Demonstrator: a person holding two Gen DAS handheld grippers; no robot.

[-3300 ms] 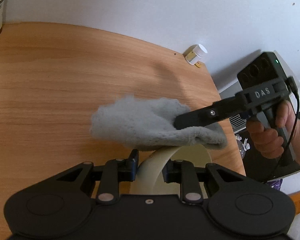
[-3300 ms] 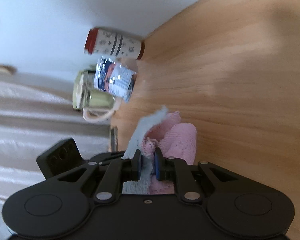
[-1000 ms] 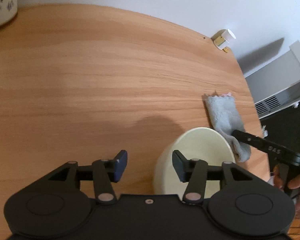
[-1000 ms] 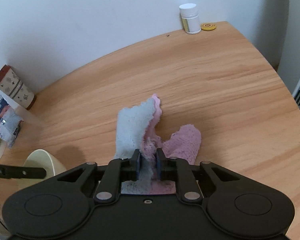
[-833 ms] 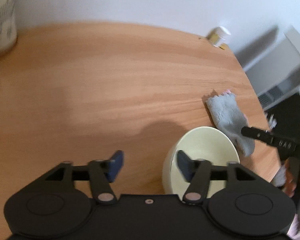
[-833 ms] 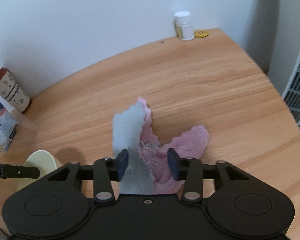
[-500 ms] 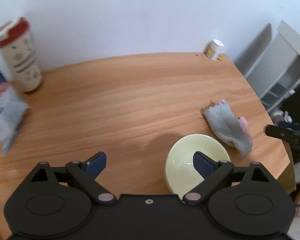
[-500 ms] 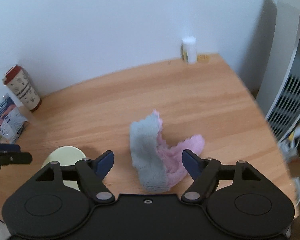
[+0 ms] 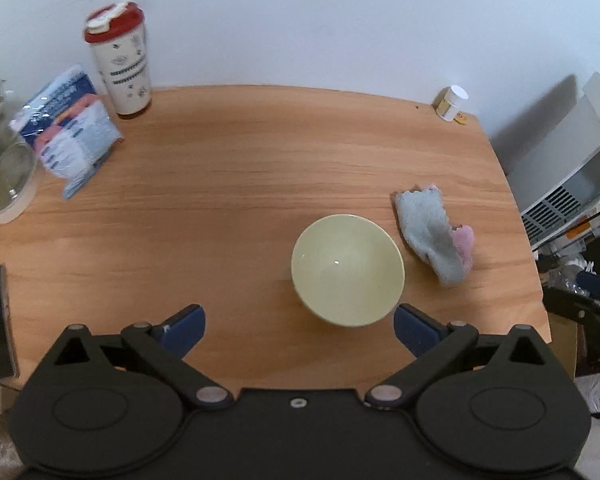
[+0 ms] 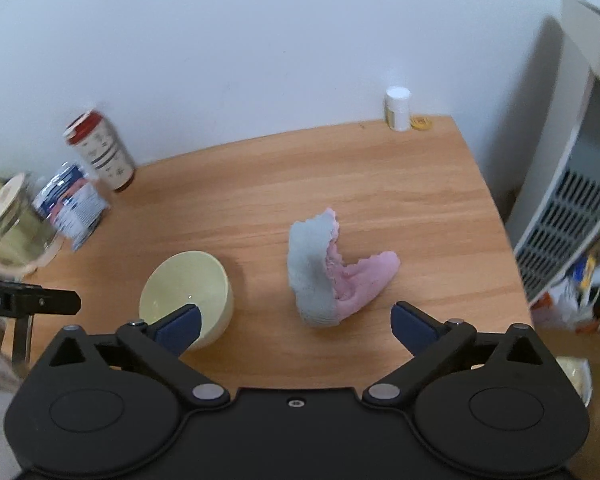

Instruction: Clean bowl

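Both grippers, left gripper (image 9: 298,326) and right gripper (image 10: 296,326), hang wide open, empty | bowl (image 9: 347,276) upright, cloth (image 9: 436,238) just right on surface (image 9: 220,200) | wiping apparently finished; next: withdraw.

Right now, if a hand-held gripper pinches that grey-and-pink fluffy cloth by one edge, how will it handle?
The grey-and-pink fluffy cloth lies crumpled and folded on the wooden table, so it is probably floppy and would drape from a pinch. Its plush pile suggests it is light and grippy rather than slippery. It lies apart from the pale yellow bowl, so lifting it likely won't disturb that.
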